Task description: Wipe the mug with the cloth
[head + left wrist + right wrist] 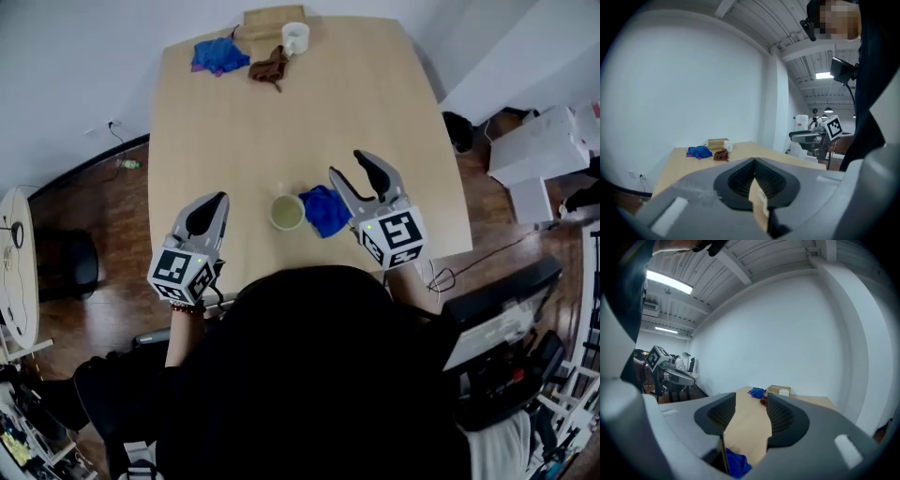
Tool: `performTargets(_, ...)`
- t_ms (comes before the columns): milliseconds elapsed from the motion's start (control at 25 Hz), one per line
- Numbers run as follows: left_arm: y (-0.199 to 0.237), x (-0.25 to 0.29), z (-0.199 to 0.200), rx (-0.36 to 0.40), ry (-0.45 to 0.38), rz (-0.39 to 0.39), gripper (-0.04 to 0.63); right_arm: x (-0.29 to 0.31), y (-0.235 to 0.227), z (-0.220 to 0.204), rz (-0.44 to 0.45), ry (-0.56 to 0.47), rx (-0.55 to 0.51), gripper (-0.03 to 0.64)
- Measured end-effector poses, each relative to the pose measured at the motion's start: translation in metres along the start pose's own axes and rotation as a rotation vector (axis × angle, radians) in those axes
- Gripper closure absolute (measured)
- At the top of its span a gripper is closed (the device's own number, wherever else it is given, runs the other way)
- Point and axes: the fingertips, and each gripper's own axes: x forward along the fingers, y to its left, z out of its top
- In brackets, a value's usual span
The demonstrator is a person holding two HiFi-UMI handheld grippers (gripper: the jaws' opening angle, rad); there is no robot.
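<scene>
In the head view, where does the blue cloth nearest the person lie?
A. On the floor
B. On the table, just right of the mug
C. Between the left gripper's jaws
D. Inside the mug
B: the cloth lies on the table, close beside the mug, on its right.

Soft, even light fell on my bench [375, 141], leaving only faint shadows. Ceiling strip lights [670, 282] glowed brightly in both gripper views, where heavy fisheye bent the walls [797, 333] and blackened the corners. The nearest foreground was soft; the head view curved at its edges.
</scene>
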Motion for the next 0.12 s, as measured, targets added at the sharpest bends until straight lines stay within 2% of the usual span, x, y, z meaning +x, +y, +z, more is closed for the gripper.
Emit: performTargets(120,0.004,0.013,0.013,0.001,-0.036,0.004,0.589,0.007,-0.014,0.016,-0.001,-0.028,-0.034,0.413)
